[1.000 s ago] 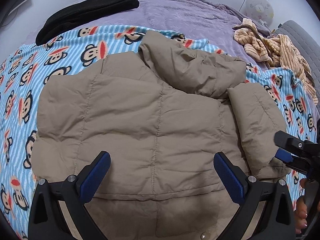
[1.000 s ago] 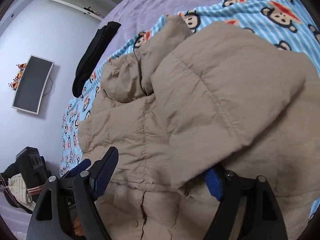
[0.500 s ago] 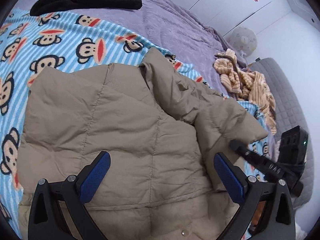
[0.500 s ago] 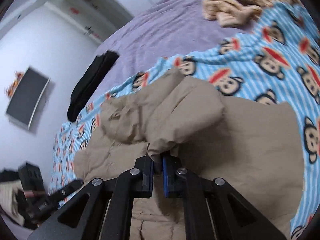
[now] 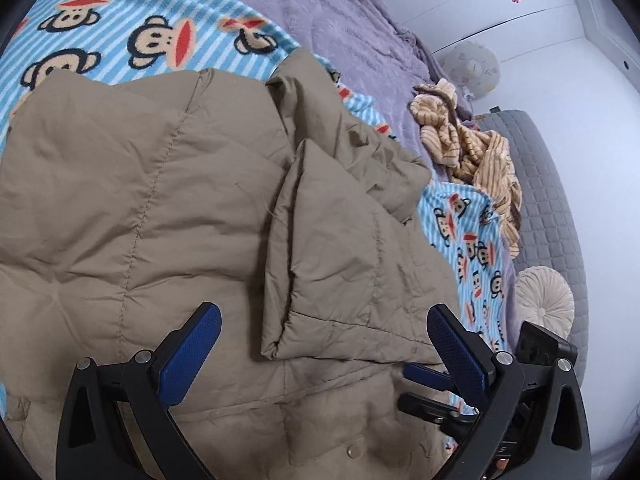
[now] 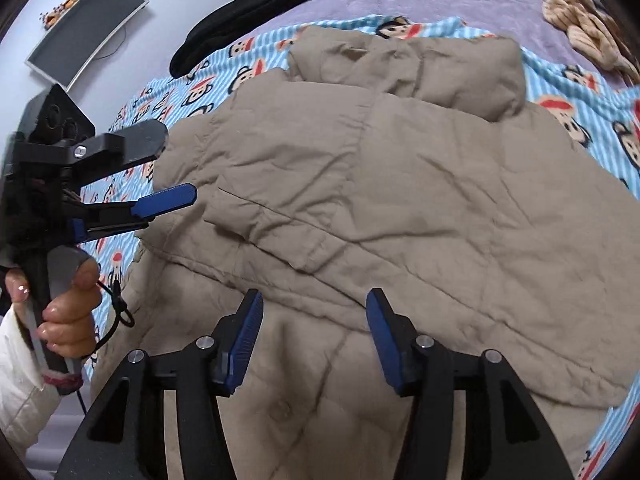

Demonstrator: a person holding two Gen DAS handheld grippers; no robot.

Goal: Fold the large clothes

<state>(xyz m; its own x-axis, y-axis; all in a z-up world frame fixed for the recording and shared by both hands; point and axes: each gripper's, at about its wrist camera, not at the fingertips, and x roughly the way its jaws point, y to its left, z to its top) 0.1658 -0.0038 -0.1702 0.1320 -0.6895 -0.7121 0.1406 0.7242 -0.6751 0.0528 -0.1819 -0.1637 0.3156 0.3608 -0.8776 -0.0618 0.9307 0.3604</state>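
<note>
Only the right wrist view shows the wall monitor (image 6: 86, 26), the black garment (image 6: 252, 8) and the hand (image 6: 66, 316) gripping the left tool (image 6: 176, 172); only the left view shows the round cushion (image 5: 544, 300). The tan quilted puffer jacket (image 6: 400, 184) lies on the monkey-print blanket (image 6: 560, 92) on the bed, collar at the far end, sleeve folded across. Left tool spread wide, holding nothing; right tool (image 6: 314, 340) opening, nothing gripped.

puffer jacket (image 5: 160, 208) | tan, quilted | flat on blanket, one sleeve folded across body, seemingly front-down
</note>
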